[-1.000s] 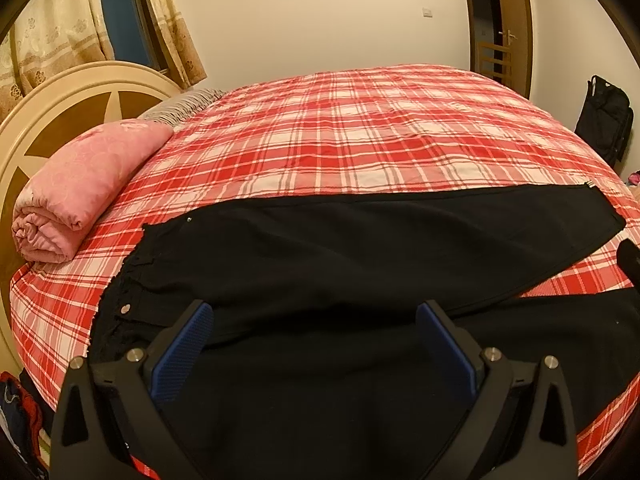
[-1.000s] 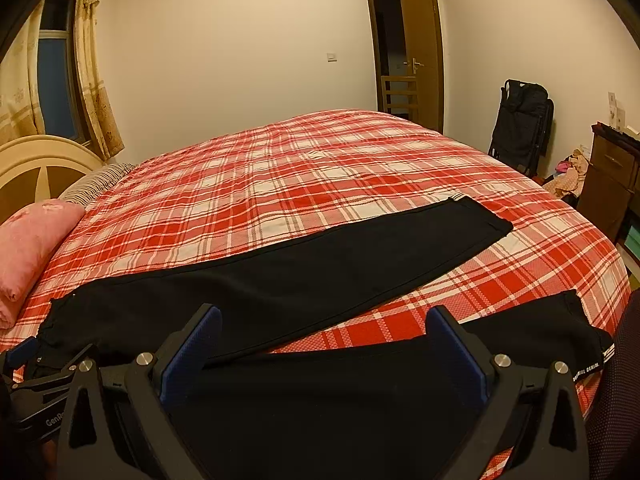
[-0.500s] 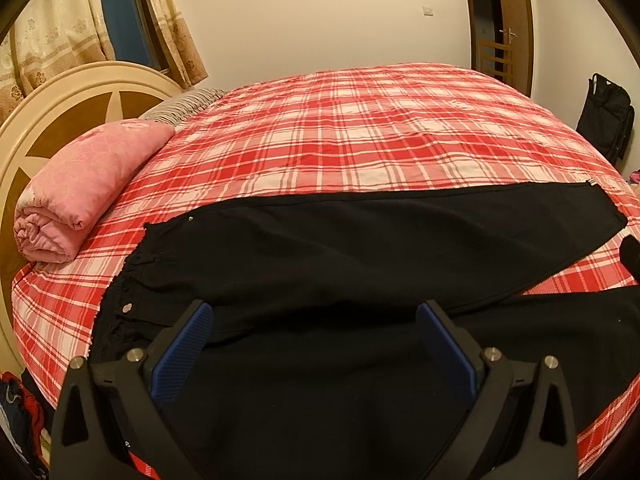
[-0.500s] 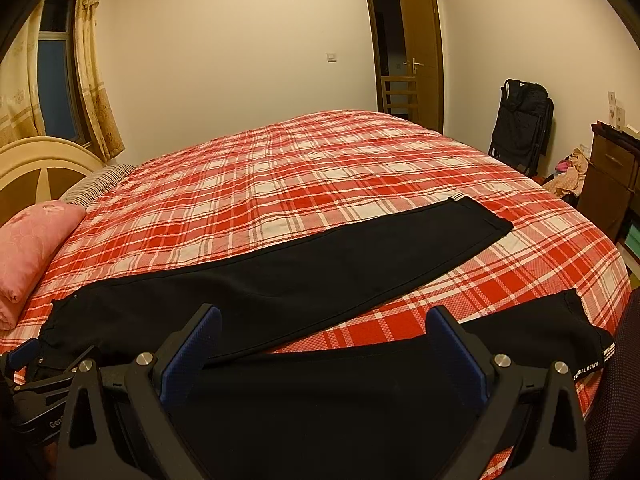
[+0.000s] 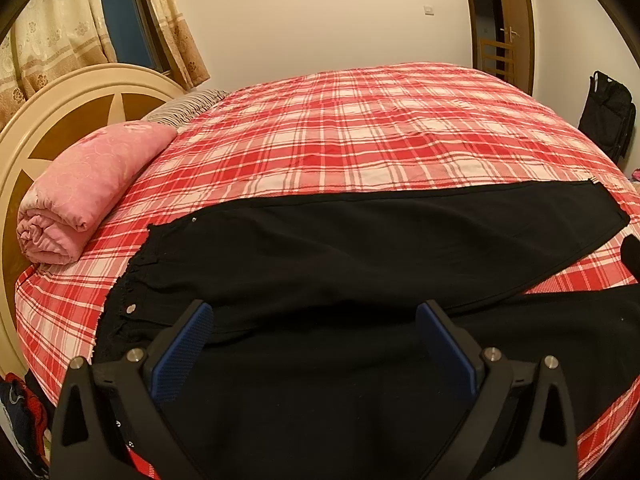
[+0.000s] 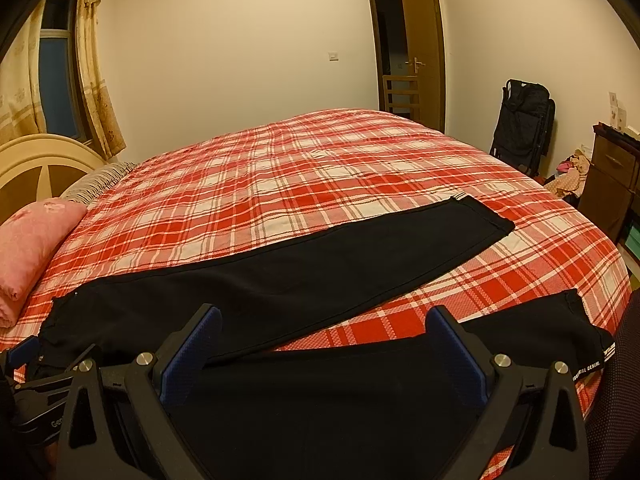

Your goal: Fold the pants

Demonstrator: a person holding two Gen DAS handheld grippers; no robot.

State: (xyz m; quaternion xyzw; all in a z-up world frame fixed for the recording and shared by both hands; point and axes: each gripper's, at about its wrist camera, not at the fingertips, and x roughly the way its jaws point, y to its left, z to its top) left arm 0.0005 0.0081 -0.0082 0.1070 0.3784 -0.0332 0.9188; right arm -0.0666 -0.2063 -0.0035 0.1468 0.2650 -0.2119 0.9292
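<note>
Nearest the lens, the left gripper sits at the bottom of its frame with jaws wide apart, nothing between them, hovering over the waist end of the black pants. Same deal with the right gripper: jaws spread, gripping nothing, over the nearer leg in the lower middle of its view.

The pants lie flat on the bed, which has a red plaid cover. The legs are splayed: one runs diagonally toward the right, the other stays along the bottom edge, its cuff at lower right showing a white printed strip. A wedge of plaid shows between them.

Further back, a rolled pink blanket sits at the left by the cream headboard, clear of the pants. Past that: curtains upper left, an open door at the top, a black bag against the wall at right, and a wooden dresser at the far right.
</note>
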